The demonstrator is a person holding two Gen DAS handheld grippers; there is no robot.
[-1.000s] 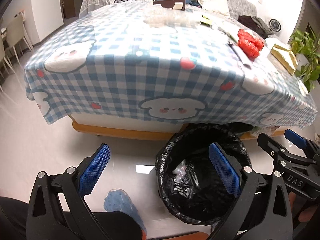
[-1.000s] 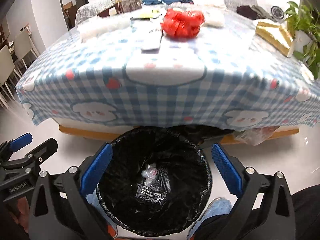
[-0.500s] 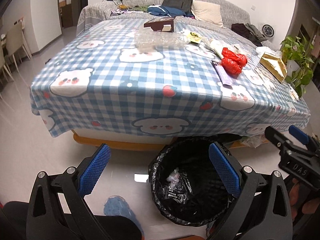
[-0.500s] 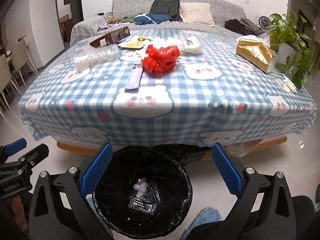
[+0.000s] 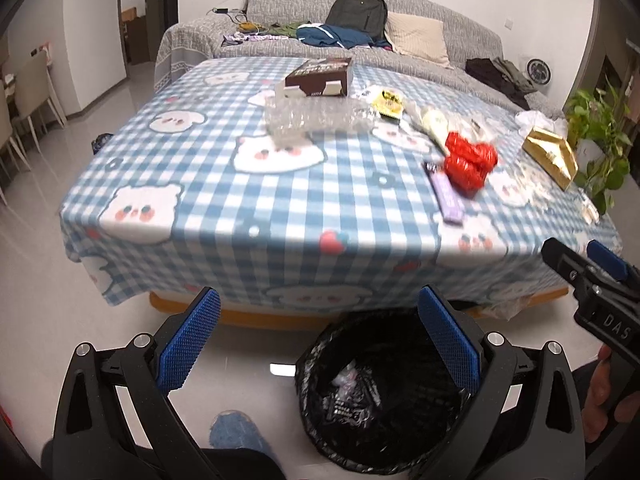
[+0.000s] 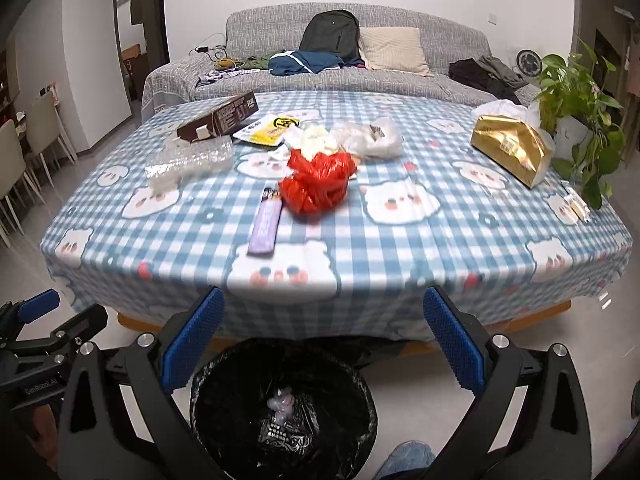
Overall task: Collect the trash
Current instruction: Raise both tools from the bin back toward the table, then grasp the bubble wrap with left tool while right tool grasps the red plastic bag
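A black-lined trash bin (image 5: 380, 396) (image 6: 284, 408) stands on the floor by the table's near edge, with a few wrappers inside. On the blue checked tablecloth (image 6: 360, 248) lie a red plastic bag (image 6: 318, 182) (image 5: 468, 164), a purple wrapper (image 6: 266, 224) (image 5: 444, 196), a clear plastic tray (image 6: 190, 162) (image 5: 312, 116), a brown box (image 6: 220, 118), a yellow packet (image 6: 272, 128) and a clear bag (image 6: 368, 138). My left gripper (image 5: 320, 344) and right gripper (image 6: 324, 344) are both open and empty, raised above the bin.
A gold tissue pack (image 6: 512, 148) and a potted plant (image 6: 576, 92) sit at the table's right. A grey sofa (image 6: 340, 60) with a backpack is behind. Chairs (image 6: 24, 152) stand at the left. My shoe (image 5: 236, 436) is on the floor.
Both grippers have risen and tilted up from the bin, so the tabletop and sofa fill more of each view. Both stay open and empty.
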